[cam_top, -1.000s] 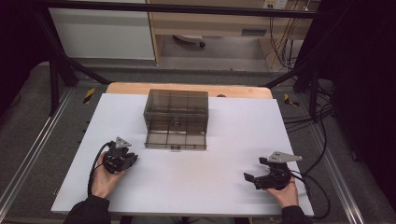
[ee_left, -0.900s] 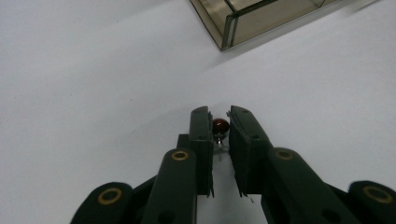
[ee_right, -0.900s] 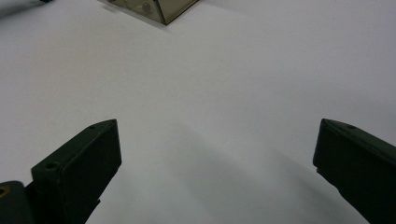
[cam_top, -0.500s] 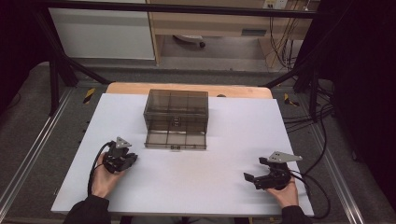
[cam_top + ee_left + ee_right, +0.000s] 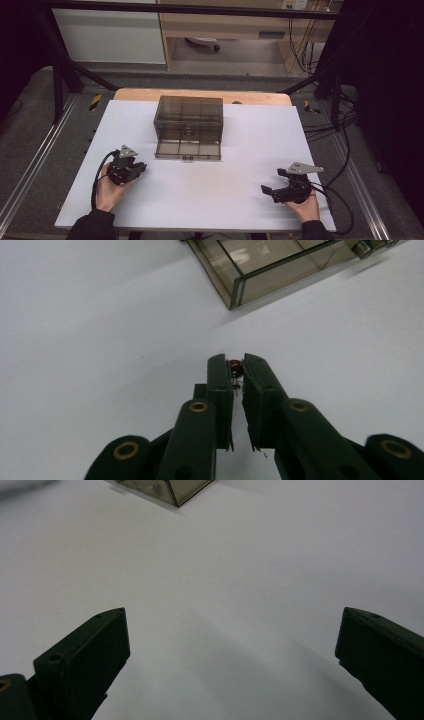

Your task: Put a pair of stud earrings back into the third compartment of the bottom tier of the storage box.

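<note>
Smoky drawer box (image 5: 188,127) sits mid-tabletop (image 5: 240,150) toward the far edge, its bottom drawer pulled out. My left tongs (image 5: 238,371) pinch a small red-brown bead-like part (image 5: 235,368) just short of that drawer; my right tongs (image 5: 230,655) gape wide, holding nothing, over bare white.

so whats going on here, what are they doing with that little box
A person sits at a white table with tongs in each hand. The left tongs are shut on a tiny red-brown part with thin wire legs, held just above the table. The right tongs are wide open, holding nothing. Ahead of both stands a smoky clear drawer box with its bottom drawer pulled out toward the person. The part may be headed for that drawer, but nothing has gone in yet.
</note>
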The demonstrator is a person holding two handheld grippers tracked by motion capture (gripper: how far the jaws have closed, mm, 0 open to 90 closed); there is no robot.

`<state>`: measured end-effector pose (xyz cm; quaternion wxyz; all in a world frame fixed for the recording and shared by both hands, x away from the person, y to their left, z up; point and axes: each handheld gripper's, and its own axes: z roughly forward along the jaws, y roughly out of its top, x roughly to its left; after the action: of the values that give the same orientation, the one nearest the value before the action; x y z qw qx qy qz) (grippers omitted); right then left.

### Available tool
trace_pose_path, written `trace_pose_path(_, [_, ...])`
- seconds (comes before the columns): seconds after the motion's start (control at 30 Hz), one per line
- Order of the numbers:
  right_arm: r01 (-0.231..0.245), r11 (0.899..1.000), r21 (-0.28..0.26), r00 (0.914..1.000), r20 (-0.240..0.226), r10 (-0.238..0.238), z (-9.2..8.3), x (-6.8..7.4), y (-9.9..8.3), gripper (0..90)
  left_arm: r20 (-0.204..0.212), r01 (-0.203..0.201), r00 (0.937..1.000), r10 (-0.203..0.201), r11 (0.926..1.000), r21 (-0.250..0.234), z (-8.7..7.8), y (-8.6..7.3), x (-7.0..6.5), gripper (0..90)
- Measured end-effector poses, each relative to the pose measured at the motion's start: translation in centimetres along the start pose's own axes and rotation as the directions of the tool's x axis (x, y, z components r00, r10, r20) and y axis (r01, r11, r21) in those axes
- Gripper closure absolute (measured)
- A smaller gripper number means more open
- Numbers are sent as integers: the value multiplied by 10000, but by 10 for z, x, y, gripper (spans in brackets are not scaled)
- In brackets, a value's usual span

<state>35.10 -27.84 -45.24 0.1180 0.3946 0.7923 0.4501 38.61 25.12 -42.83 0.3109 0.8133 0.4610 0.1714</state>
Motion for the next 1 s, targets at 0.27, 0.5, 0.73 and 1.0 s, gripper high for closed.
trace_pose_path(0.27, [0, 10000, 28, 10000, -7, 0, 0, 0, 0, 16, 186, -32, 9998, 36, 9998, -216, -4, 3, -6, 820])
trace_pose_path(0.5, [1, 10000, 35, 10000, -2, -1, 0, 0, 0, 16, 364, -148, 9992, 159, 9995, -288, -5, 8, -14, 820])
trace_pose_path(0.73, [14, 10000, 37, 10000, 8, -14, 0, 0, 0, 16, 557, -273, 9980, 292, 9990, -345, -4, 14, -23, 820])
trace_pose_path(1.0, [-19, 10000, 60, 10000, -15, 19, 0, 1, 0, 16, 670, -578, 9959, 605, 9975, -415, -3, 23, -37, 820])
